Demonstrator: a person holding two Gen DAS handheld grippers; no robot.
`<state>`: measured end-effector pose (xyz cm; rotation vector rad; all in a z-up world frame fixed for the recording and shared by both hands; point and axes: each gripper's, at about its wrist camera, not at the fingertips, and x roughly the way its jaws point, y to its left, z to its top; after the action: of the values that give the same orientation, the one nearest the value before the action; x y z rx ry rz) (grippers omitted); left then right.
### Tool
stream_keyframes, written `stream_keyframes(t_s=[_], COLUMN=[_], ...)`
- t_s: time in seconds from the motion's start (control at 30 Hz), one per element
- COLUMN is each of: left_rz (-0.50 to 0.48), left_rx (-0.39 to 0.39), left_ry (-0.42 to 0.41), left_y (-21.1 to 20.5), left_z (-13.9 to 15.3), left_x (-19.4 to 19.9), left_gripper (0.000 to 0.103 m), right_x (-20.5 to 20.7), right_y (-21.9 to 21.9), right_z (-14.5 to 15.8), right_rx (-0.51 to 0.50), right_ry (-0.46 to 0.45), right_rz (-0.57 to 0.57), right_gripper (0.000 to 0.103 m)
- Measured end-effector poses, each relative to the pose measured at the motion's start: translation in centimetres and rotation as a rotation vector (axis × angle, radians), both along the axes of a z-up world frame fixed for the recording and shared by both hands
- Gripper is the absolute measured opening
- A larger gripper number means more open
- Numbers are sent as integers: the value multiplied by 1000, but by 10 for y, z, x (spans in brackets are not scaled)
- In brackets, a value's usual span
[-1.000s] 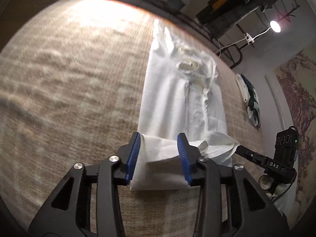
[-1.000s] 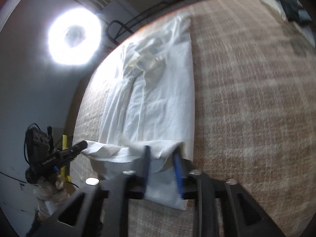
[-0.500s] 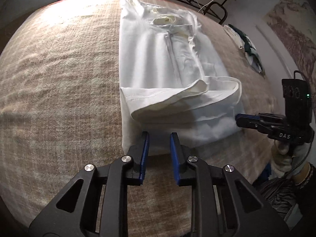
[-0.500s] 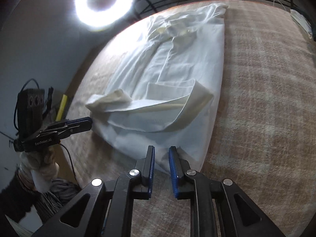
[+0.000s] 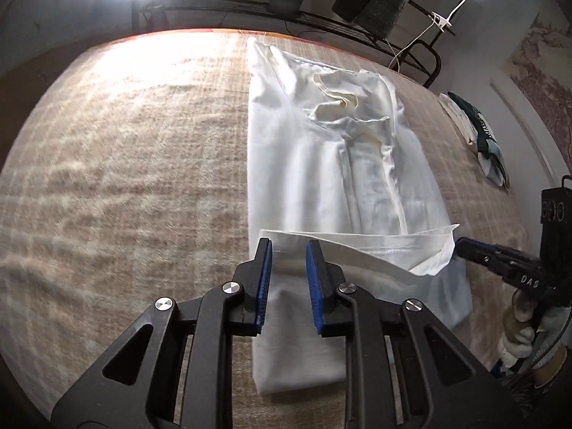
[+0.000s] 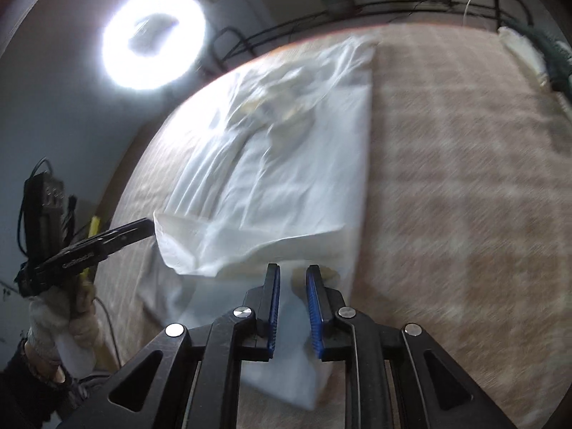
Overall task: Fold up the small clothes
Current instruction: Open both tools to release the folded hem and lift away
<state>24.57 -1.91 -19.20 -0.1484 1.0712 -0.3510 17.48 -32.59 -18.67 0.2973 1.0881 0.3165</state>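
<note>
A white garment (image 5: pixel 321 178) lies folded into a long strip on the tan woven surface (image 5: pixel 125 178). Its near end is turned up into a loose flap (image 5: pixel 375 250), which also shows in the right wrist view (image 6: pixel 232 246). My left gripper (image 5: pixel 289 243) hovers over the strip's left side, fingertips at the flap's far edge. Its jaws stand a narrow gap apart and cloth shows below, not pinched. My right gripper (image 6: pixel 293 268) is at the flap's right part. Its jaws are opening slightly, with cloth beneath them. Each gripper's tip sits at a flap corner in the other view.
A ring light (image 6: pixel 153 39) glares beyond the far edge. A dark metal rack (image 5: pixel 321 18) runs behind the surface. A small pile of other clothes (image 5: pixel 482 143) lies at the far right. Gloved hands (image 5: pixel 522 332) hold the grippers.
A second ago cloth sat between wider jaws. Half a second ago both grippers were back at the garment's near edge with narrow jaws. Now both have moved forward to the flap.
</note>
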Motion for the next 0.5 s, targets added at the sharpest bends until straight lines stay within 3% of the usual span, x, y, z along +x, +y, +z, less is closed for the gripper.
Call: stream_keyframes(t_s=[0.17,0.2,0.23,0.3,0.37,0.43,0.5], left_rz=[-19,-25,-29,-28,-17,-7,12], left_rx=[26,40,52,68,82,98,143], left_ry=[-16,-19,-18,-7,3,9,12], left_y=[1,1,0,-1,0,0,1], left_z=[0,-1,-2,-8,-13,-18,-25], left_x=[-4,-5,-6,-6,-6,-4,-1], left_gripper=[19,19,19,19,19,19,19], right_x=[0,0,1,4,8,11,13], right_y=[-5,-3,-1,3,5,9,12], right_z=[9,10,10,7,4,0,-1], right_rx=[-47,-71,-92,-124,-135,-147,-173], right_ry=[-36,-43,-49,-46,-36,-29,-30], right_rz=[-10,-5,-2,1,2,10,12], right_gripper=[27,37,41,41,35,18,9])
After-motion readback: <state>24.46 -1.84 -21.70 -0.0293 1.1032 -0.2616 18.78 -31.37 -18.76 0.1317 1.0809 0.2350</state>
